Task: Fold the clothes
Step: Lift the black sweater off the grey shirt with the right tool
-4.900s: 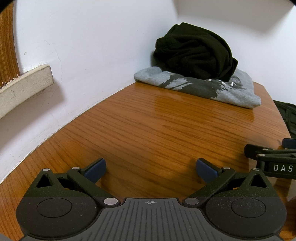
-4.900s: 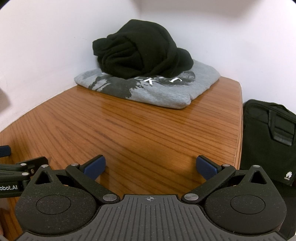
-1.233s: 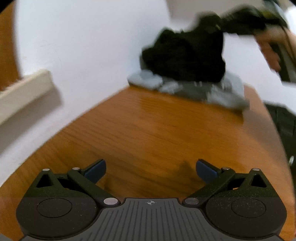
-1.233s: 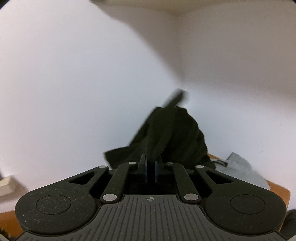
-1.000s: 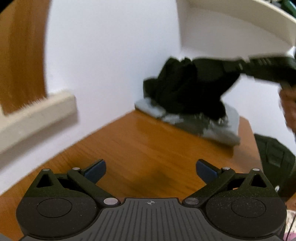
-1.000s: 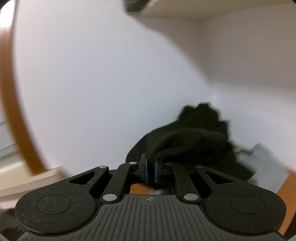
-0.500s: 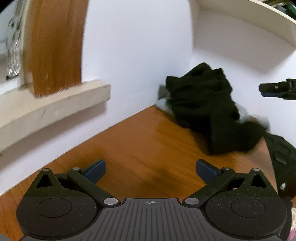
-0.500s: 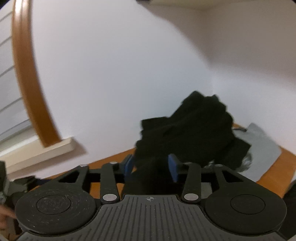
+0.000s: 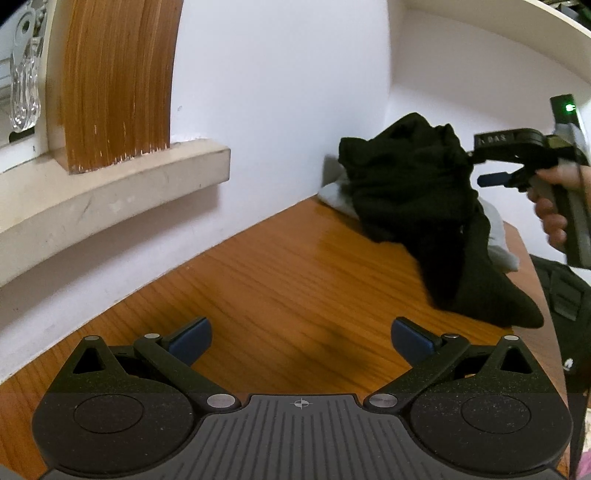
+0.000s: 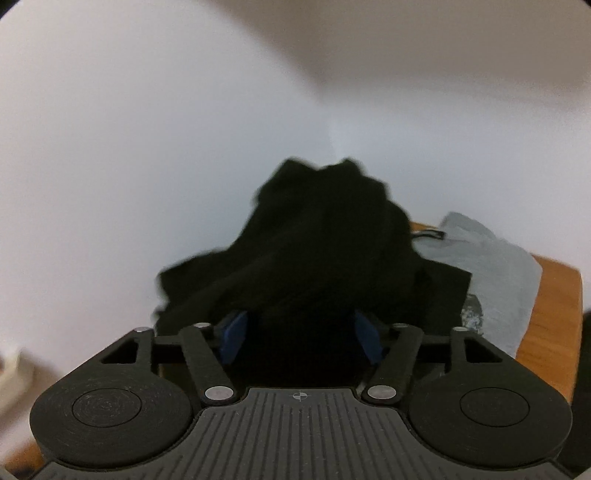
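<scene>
A crumpled black garment (image 9: 417,199) lies in the far corner of the wooden table (image 9: 288,280), partly on a folded grey shirt (image 9: 498,236), with one end trailing toward the table's right edge. My left gripper (image 9: 301,338) is open and empty, low over the table's near part. My right gripper (image 10: 299,336) is open, its blue pads on either side of the black garment (image 10: 317,251), which fills the gap between them. The right gripper also shows in the left wrist view (image 9: 487,166), at the garment's top right. The grey shirt (image 10: 491,273) lies behind on the right.
White walls close the corner behind the clothes. A cream ledge (image 9: 110,192) with a wooden panel (image 9: 114,81) juts from the left wall. A black bag (image 9: 565,291) sits beyond the table's right edge. A white shelf (image 9: 498,26) runs overhead.
My right gripper lifted the black garment off the grey shirt, then opened; the garment dropped and spread toward the right edge. The gripper now sits around the cloth again. My left gripper tilted upward.
</scene>
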A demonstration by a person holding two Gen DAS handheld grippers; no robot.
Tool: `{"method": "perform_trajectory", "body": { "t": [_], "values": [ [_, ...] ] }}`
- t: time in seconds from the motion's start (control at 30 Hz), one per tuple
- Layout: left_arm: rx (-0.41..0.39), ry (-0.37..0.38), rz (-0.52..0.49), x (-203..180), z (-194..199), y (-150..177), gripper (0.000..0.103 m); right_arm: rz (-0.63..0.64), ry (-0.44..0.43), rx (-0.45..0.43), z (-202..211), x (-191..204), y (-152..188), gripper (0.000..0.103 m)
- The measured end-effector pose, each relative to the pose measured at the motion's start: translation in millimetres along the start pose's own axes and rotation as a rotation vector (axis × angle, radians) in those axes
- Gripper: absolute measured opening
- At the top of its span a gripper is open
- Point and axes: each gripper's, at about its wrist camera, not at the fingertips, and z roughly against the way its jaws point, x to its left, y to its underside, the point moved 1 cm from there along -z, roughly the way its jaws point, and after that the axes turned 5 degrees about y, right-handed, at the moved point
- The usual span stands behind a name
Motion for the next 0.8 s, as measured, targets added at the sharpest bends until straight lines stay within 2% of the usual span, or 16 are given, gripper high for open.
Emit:
{"method": "perform_trajectory", "body": {
  "t": [0.1,0.13,0.17,0.2,0.27,0.37,0.5,0.53,0.63,0.67,0.73,0.8],
  "values": [
    [0.002,0.008,0.006,-0.1,-1.2,0.5,0.103,-0.054,-0.011,0.008,-16.9,-9.1,-2.1,0.072],
    [0.002,0.009,0.006,0.2,-1.2,0.8,0.103,-0.057,-0.032,0.009,-21.2,-9.1,-1.3,0.065],
    [0.003,0.006,0.005,0.4,-1.8,0.8,0.103,-0.060,-0.056,0.010,-25.2,-9.1,-0.5,0.040],
    [0.005,0.004,0.004,0.7,-2.4,0.8,0.103,-0.061,-0.097,0.014,-26.8,-8.0,0.8,0.029],
    [0.000,-0.003,0.005,1.4,-0.8,1.3,0.103,-0.024,-0.134,-0.004,-20.1,-1.8,3.7,0.017],
    [-0.014,-0.002,0.018,2.2,2.9,1.3,0.103,0.041,-0.206,-0.045,-1.7,7.2,8.2,0.014],
    [-0.034,-0.004,0.019,0.2,9.4,-0.3,0.103,0.097,-0.388,-0.087,54.2,22.5,21.3,0.013],
    [-0.039,-0.006,0.015,-0.7,11.3,-1.0,0.103,0.121,-0.450,-0.070,72.3,26.9,31.1,0.013],
    [-0.056,-0.001,0.005,-2.8,17.7,-4.6,0.103,0.218,-0.494,-0.001,103.6,31.2,65.7,0.013],
    [-0.062,0.000,0.007,-3.1,19.7,-5.7,0.103,0.233,-0.488,0.030,105.7,28.4,75.0,0.014],
    [-0.074,0.003,0.012,-3.7,23.7,-7.8,0.103,0.246,-0.418,0.079,104.5,18.1,90.8,0.017],
    [-0.076,0.010,0.008,-5.3,25.7,-8.3,0.103,0.236,-0.348,0.062,109.1,6.3,92.7,0.025]
  ]
}}
